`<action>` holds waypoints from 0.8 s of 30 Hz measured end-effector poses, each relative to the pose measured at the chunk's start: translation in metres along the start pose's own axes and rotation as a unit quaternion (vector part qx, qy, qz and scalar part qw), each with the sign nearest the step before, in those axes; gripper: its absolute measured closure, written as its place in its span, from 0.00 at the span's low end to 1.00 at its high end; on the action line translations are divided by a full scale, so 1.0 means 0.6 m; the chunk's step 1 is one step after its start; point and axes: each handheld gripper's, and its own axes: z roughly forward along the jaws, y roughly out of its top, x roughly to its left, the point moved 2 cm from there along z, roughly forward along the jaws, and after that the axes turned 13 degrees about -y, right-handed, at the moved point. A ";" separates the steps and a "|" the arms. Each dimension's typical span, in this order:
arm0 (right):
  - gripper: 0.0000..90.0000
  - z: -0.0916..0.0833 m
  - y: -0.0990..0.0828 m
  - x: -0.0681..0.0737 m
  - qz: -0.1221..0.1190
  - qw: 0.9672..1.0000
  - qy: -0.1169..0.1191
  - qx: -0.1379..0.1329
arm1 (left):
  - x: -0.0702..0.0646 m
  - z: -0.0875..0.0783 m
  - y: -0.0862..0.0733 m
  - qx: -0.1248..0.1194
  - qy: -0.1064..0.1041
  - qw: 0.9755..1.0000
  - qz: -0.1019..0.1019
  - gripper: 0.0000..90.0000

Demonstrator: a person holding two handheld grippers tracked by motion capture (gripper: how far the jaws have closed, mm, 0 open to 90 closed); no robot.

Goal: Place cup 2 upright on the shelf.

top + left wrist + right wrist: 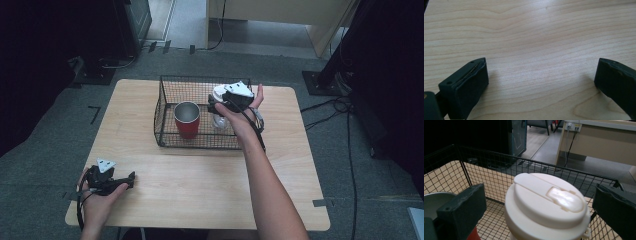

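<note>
Between the parted jaws of the right gripper [539, 210] sits the cream flip-top lid [547, 200] of a clear bottle [220, 120], with a gap showing on either side, so the jaws stand around it and not yet on it. That bottle stands upright inside the black wire basket [165, 82], just beside a red metal cup [187, 120] that is also in the basket. The step in hand looks like the approach to a grasp — whether to lift the bottle out or to let it go after setting it down I cannot say for sure, since the high view hides the contact behind the hand. A pick would call for closing squarely on the lid or neck, then rising straight up to clear the basket wall. Far off, the left gripper [131, 178] rests near the worktop's [200, 195] front corner, jaws wide apart over bare wood — idle.
</note>
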 end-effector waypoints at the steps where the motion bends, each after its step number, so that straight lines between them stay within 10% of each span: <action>1: 0.00 -0.003 0.001 -0.002 0.001 1.000 0.000 0.000 | 0.000 0.000 0.000 0.000 0.000 1.000 0.000 0.00; 24: 0.00 -0.097 -0.022 -0.056 -0.006 1.000 0.005 -0.013 | 0.000 0.000 0.000 -0.001 0.000 1.000 0.000 0.00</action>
